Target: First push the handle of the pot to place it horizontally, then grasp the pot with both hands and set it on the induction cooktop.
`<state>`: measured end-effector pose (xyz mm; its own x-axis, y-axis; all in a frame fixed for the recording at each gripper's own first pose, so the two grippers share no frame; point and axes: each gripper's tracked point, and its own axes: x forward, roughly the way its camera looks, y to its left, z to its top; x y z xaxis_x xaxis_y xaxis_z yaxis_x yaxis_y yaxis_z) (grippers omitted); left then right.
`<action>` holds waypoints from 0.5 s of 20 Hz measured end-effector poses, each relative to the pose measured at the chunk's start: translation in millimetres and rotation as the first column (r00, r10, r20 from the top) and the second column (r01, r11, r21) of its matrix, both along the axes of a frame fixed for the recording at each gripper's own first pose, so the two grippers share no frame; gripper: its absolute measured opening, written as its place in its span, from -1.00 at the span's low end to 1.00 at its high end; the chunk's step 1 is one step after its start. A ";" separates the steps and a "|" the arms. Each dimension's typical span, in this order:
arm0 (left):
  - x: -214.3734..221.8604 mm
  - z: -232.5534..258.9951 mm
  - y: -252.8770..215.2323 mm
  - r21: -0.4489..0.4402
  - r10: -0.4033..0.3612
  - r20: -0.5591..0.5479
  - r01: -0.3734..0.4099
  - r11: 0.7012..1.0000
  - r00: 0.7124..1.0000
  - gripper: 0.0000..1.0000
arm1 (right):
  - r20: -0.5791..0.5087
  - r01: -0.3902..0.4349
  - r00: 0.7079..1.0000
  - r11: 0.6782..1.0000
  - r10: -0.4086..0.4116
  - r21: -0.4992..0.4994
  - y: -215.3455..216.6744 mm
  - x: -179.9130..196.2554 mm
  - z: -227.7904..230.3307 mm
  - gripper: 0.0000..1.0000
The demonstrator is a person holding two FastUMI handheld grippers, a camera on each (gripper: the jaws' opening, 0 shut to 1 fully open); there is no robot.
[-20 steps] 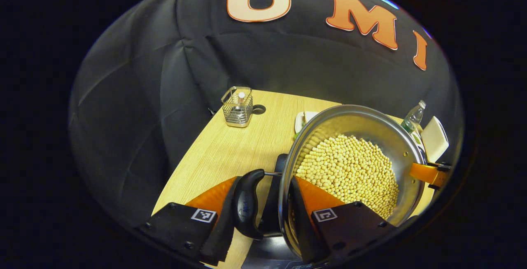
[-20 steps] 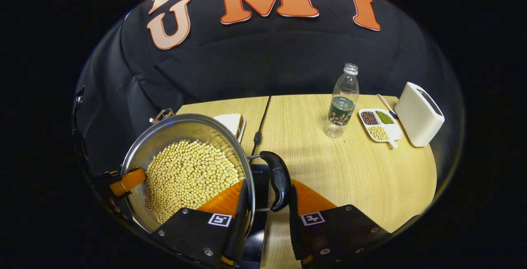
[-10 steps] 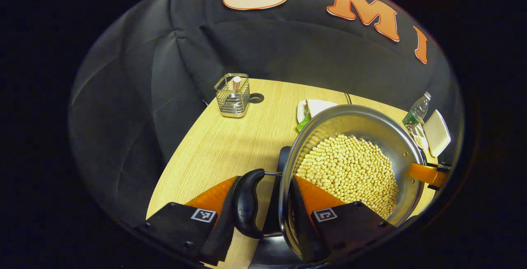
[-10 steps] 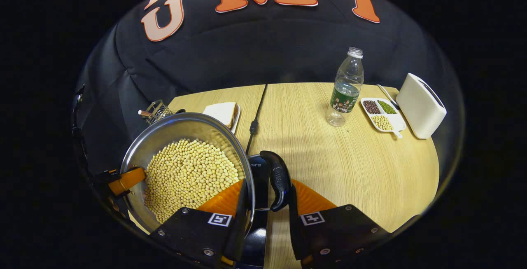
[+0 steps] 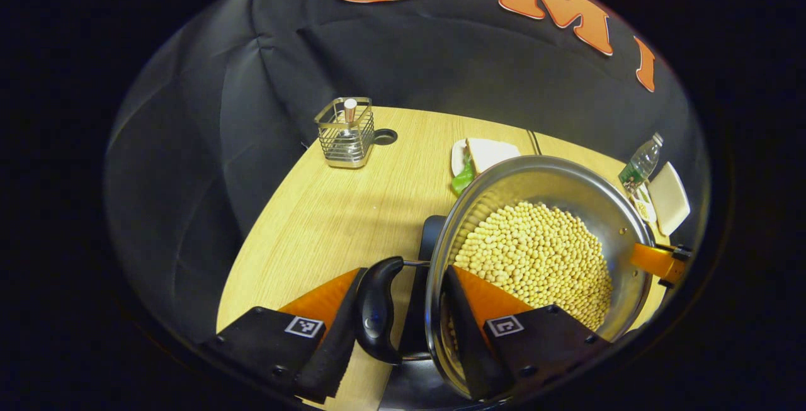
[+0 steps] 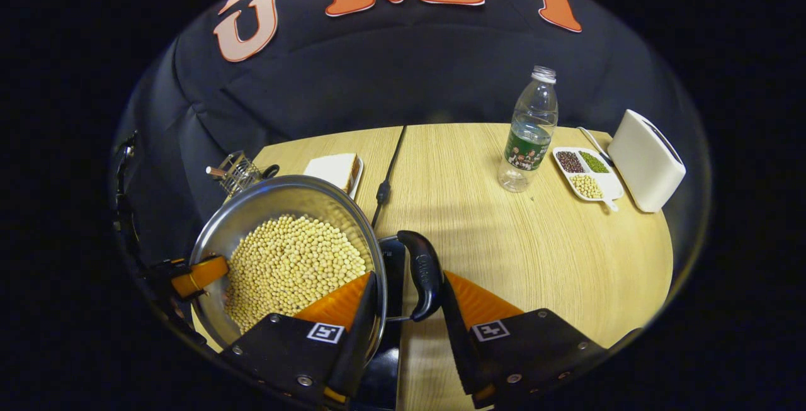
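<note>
A steel pot (image 5: 548,178) full of soybeans (image 5: 535,260) hangs between both grippers, above the black induction cooktop (image 5: 431,235). My left gripper (image 5: 403,272) is shut on the pot's black side handle (image 5: 376,310), one finger outside the handle and the other inside the rim. In the right gripper view the pot (image 6: 277,187) sits at the lower left. My right gripper (image 6: 408,279) is shut on the opposite handle (image 6: 423,272) the same way, over the cooktop (image 6: 393,253). Each view shows the other gripper at the pot's far rim, the right gripper (image 5: 658,260) and the left gripper (image 6: 195,275).
A wire holder (image 5: 345,133) stands at the table's back left corner, and a plate with bread (image 5: 485,153) lies behind the pot. The cooktop's cable (image 6: 385,178) runs to the back. A bottle (image 6: 527,131), a divided dish of beans (image 6: 585,175) and a white box (image 6: 645,159) stand at the right.
Both grippers and the pot have shifted together a little, so the things at the back of the table sit higher in both views. Neither grip has changed.
</note>
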<state>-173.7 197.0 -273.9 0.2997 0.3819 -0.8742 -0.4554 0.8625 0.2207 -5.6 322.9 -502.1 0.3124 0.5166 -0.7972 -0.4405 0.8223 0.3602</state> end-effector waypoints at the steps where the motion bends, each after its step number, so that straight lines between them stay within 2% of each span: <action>1: 3.1 5.0 -3.0 0.012 -0.010 0.008 0.010 1.000 1.000 0.61 | 0.022 0.004 1.000 1.000 -0.005 0.024 -4.5 6.2 9.4 0.21; 4: 9.9 26.6 -5.7 0.059 -0.008 0.050 0.005 0.998 0.999 0.68 | 0.102 0.006 0.995 0.996 -0.015 0.092 -29.8 24.9 35.7 0.51; 6: 17.8 45.1 -9.0 0.096 -0.023 0.095 0.014 0.995 0.995 0.73 | 0.161 0.035 0.985 0.993 -0.054 0.114 -60.0 42.3 47.5 0.62; 10: 37.3 87.3 -24.0 0.156 -0.087 0.155 0.063 0.986 0.984 0.67 | 0.270 0.074 0.957 0.988 -0.108 0.133 -143.1 81.9 76.6 0.69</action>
<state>-136.4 173.0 -186.5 0.4648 0.4759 -0.7466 -0.4306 0.8583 0.2790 76.3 179.8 -425.4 0.5619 0.5621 -0.6068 -0.4617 0.8218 0.3338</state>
